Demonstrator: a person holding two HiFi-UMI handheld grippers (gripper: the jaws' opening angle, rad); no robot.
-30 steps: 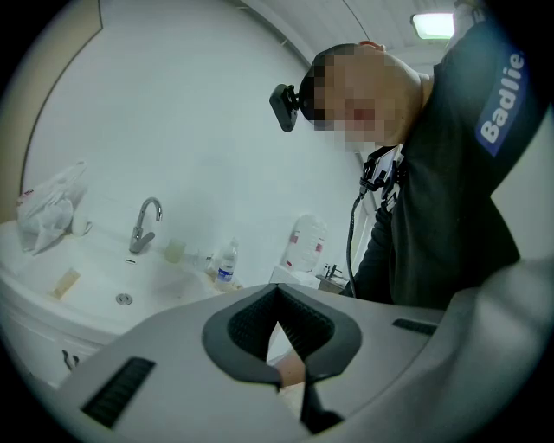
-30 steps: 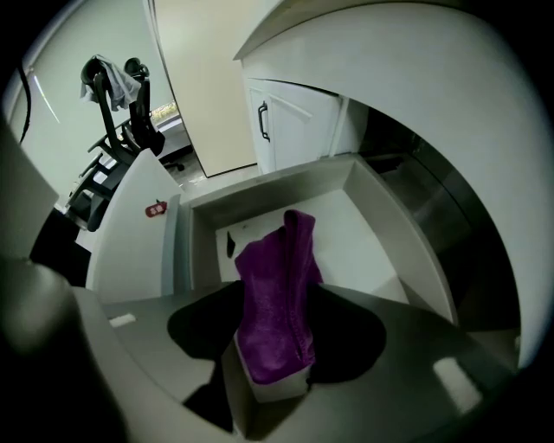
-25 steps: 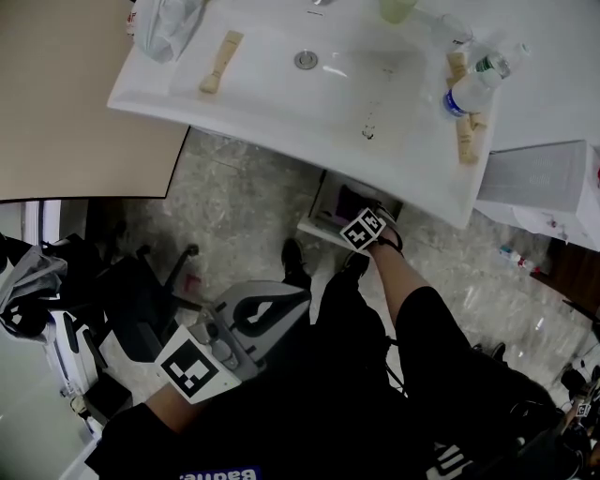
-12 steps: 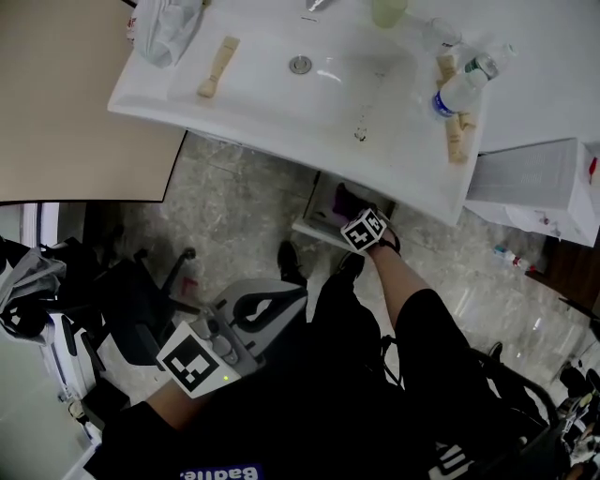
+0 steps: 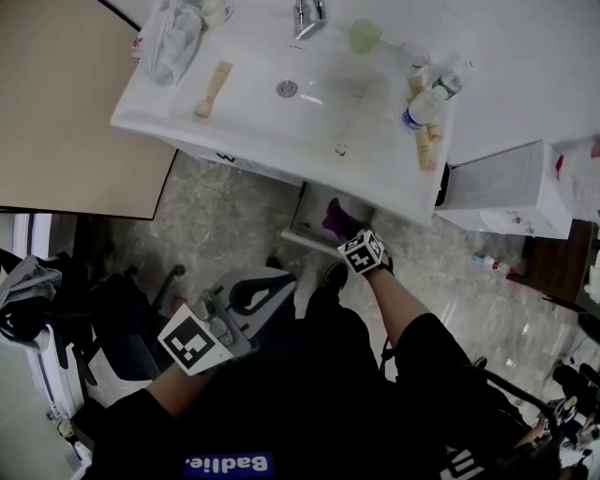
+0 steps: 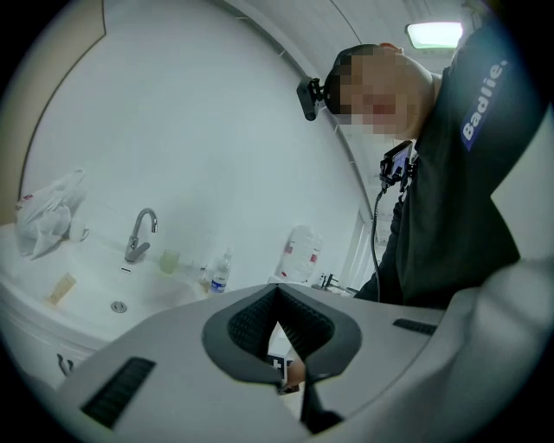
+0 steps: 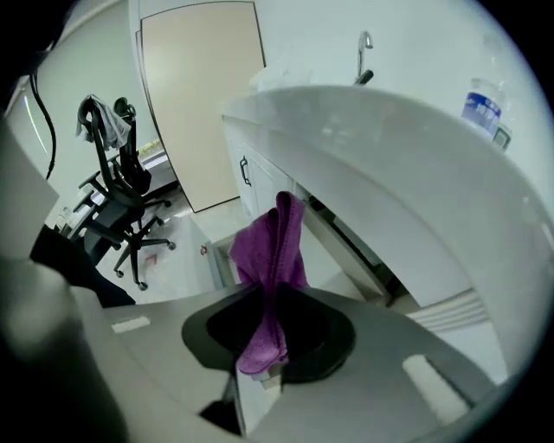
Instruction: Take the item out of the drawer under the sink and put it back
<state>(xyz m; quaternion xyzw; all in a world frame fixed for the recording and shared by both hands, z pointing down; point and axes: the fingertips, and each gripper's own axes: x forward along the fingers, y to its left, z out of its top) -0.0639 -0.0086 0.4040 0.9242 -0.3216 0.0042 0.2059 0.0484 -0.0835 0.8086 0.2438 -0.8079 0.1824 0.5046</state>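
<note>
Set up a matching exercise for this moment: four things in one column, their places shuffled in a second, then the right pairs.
Things:
1. purple cloth
2. water bottle
3. white plastic bag
4. green cup

Places:
A. back left corner of the sink
B. beside the tap
C. on the sink's right-hand rim
D. clamped in the right tool

Pairs: 1-D, 2-C, 3-A, 4-B.
The right tool's jaws have just been closing, with the cloth between them.
</note>
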